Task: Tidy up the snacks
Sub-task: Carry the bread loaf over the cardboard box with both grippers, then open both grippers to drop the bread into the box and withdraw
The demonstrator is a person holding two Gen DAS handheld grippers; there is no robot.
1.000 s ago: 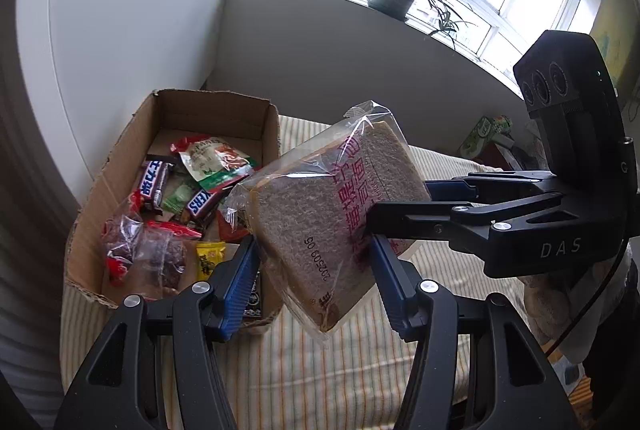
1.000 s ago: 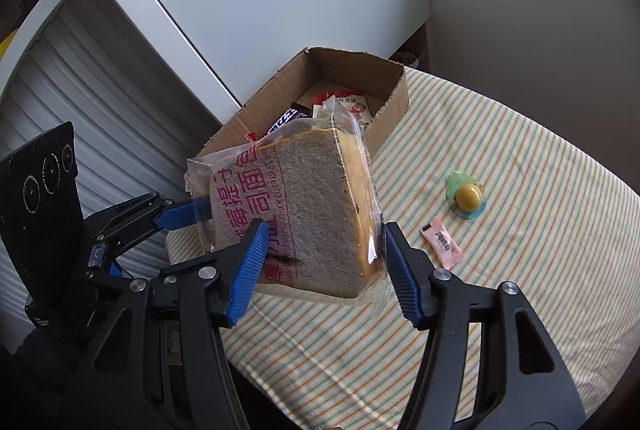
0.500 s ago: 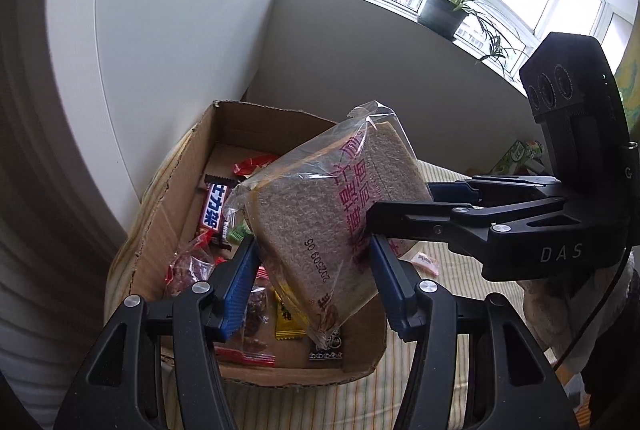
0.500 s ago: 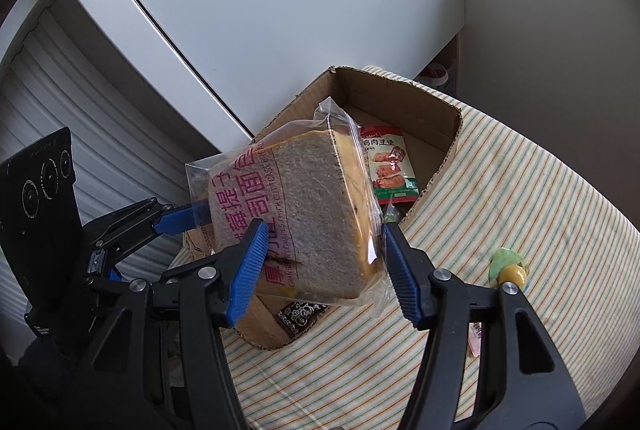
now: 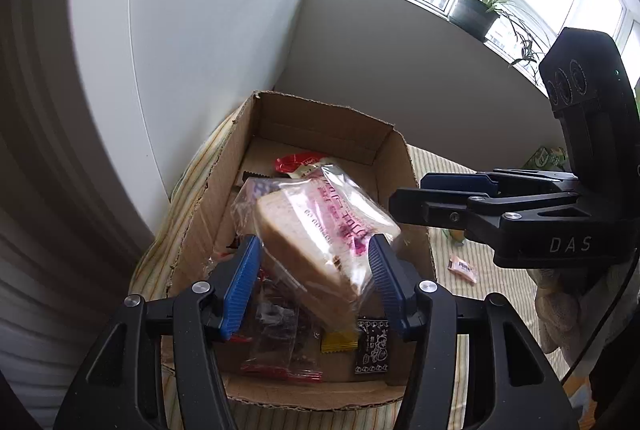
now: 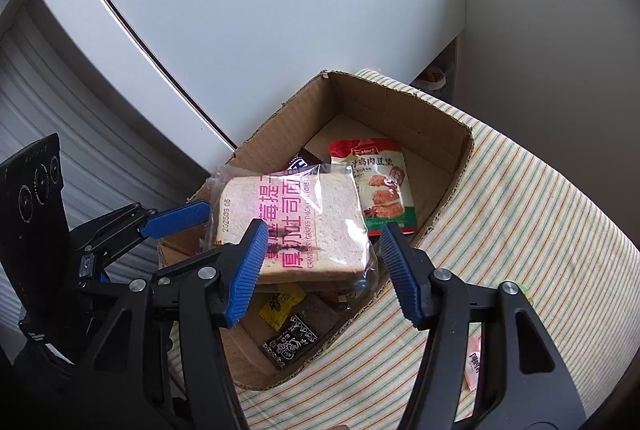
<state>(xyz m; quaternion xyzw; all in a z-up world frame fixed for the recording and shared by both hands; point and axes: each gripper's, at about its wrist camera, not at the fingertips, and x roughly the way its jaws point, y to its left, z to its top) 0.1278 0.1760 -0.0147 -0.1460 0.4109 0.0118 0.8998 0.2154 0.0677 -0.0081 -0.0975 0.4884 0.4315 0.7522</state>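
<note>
bread bag point(image 6: 296, 226): clear glossy plastic film, crinkled, printed pink; porous matt slice inside
cardboard box point(image 6: 436, 126): brown corrugated cardboard, matt, torn rough edges
tablecloth point(image 6: 532, 214): striped woven cloth, matt
left gripper point(image 5: 316, 284): matt black plastic arms, ribbed blue pads, shiny metal screws
red snack pouch point(image 6: 380, 186): glossy printed plastic
yellow candy point(image 6: 280, 304): shiny wrapper
</note>
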